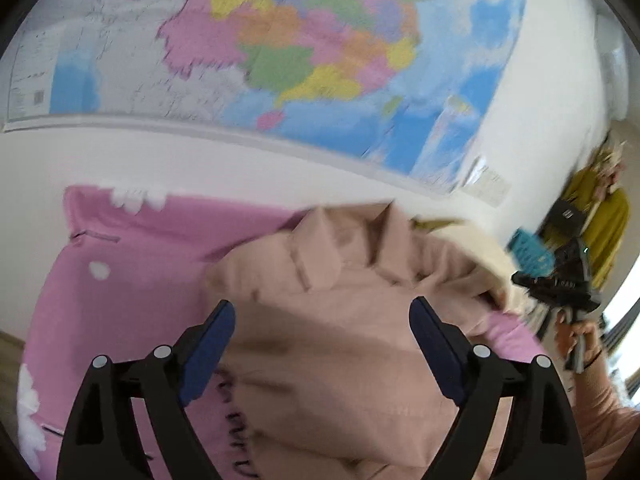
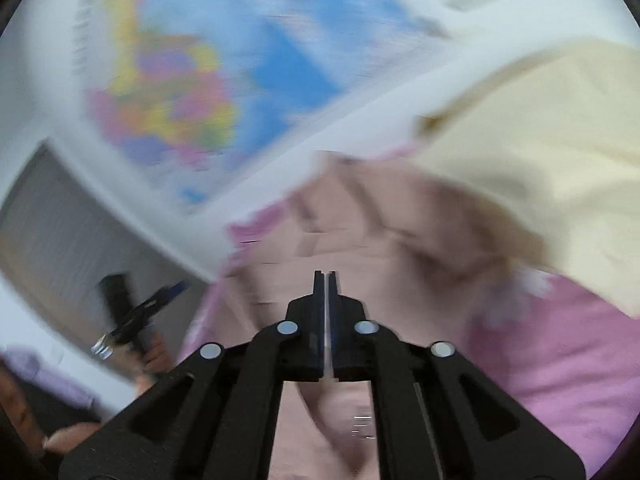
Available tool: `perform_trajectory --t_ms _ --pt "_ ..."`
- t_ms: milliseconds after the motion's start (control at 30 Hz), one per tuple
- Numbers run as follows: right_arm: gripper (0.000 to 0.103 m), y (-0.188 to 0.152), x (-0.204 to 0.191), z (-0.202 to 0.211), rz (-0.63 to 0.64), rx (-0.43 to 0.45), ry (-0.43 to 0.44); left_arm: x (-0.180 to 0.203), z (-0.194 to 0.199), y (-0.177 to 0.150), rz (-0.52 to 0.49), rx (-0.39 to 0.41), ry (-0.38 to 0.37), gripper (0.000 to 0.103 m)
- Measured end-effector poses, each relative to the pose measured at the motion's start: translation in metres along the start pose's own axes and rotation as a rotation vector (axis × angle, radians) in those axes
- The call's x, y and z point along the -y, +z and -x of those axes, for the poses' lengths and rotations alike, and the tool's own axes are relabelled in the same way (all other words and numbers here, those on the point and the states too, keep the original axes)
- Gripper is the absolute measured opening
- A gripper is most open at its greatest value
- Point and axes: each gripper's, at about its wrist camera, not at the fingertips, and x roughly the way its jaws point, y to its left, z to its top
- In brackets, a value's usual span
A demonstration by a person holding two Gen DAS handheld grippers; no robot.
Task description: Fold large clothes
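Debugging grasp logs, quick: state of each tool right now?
Left tool: open, fingers spread over the beige garment, gripping nothing.
Right tool: closed; whether it pinches the beige garment cannot be told through the blur.

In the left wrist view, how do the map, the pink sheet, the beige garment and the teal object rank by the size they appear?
1. Map, largest.
2 and 3. Beige garment and pink sheet: too alike to rank; the garment is near the camera and covers part of the sheet.
4. Teal object, smallest, though farther away.
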Motion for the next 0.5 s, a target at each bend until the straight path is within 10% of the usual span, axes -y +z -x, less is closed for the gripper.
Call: perform_trajectory --t_ms 33,100,167,500 --pt "0.006 -0.007 0.005 -0.005 0.007 -0.028 0.003 -0.002 -0.01 -0.006 -0.008 -0.039 0.043 0.085" --pt "0.051 -0.021 0.002 -0.015 0.055 -0.077 0.004 -0.005 -0.024 -0.017 -0.013 -0.103 0.059 0.084" --pt "0.069 -0.043 -0.012 -0.023 0.155 -0.111 -0.031 -0.008 -0.04 -0.028 -0.016 -0.168 0.07 0.083" --pt "0.068 -0.129 -0.052 -0.064 0.376 -0.393 -0.023 0.0 -0.062 -0.034 -0.029 -0.201 0.07 0.082"
